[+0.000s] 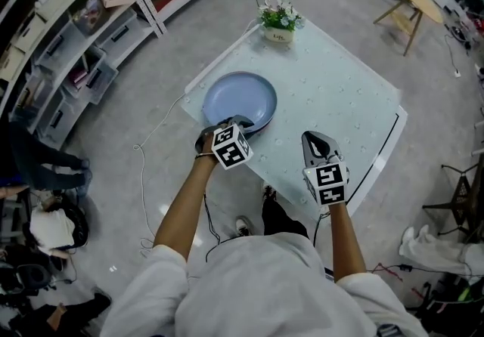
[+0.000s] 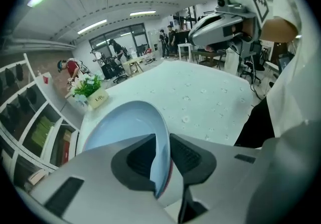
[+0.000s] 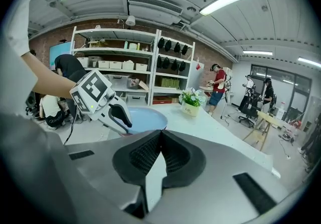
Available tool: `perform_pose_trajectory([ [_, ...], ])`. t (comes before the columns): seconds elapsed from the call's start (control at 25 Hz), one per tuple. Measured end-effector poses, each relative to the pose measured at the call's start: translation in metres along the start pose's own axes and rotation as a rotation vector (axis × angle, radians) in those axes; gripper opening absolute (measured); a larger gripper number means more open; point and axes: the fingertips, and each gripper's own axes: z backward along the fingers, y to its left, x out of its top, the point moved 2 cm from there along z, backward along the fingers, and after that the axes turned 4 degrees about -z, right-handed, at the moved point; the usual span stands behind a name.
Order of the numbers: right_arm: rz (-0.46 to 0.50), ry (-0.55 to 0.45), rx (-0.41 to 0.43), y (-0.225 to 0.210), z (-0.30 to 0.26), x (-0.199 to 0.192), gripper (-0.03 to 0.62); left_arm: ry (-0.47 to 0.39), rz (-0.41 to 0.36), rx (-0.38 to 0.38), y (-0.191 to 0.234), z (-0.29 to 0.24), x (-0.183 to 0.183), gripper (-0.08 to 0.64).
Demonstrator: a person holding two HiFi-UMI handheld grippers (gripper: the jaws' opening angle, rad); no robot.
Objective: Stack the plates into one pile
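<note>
A light blue plate (image 1: 238, 99) lies on the near left part of the pale table (image 1: 340, 94). A thin reddish edge (image 2: 171, 172) shows under its near rim, so another plate seems to lie beneath it. My left gripper (image 1: 240, 124) is at that near rim, and in the left gripper view (image 2: 161, 153) the rim stands between its jaws with a gap at the left pad. My right gripper (image 1: 316, 140) hovers over the table's near edge, right of the plate, shut and empty (image 3: 160, 142).
A small potted plant (image 1: 280, 22) stands at the table's far corner. Shelving (image 1: 76, 26) runs along the left, a cable (image 1: 151, 139) lies on the floor by the table, and a wooden stool (image 1: 416, 3) stands at the far right. People are standing in the background.
</note>
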Motion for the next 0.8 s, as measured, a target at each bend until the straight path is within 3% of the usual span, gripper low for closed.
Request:
perform_pose_trajectory([
  [0.16,-0.013,0.003,0.015,-0.011,-0.012,0.003,0.014,0.058,0.026,-0.077,-0.003,-0.016,-0.014,0.141],
  [0.28,-0.028,0.005,0.026,-0.012,-0.016,0.008,0.014,0.050,0.072,-0.079,0.001,-0.013,-0.018,0.154],
  [0.52,0.000,-0.027,0.012,-0.007,-0.010,0.019,0.014,-0.043,0.119,0.013,0.001,0.018,-0.022,0.170],
  [0.8,0.051,-0.114,-0.015,0.012,0.024,0.055,0.014,-0.221,0.324,0.225,0.005,0.104,-0.029,0.087],
])
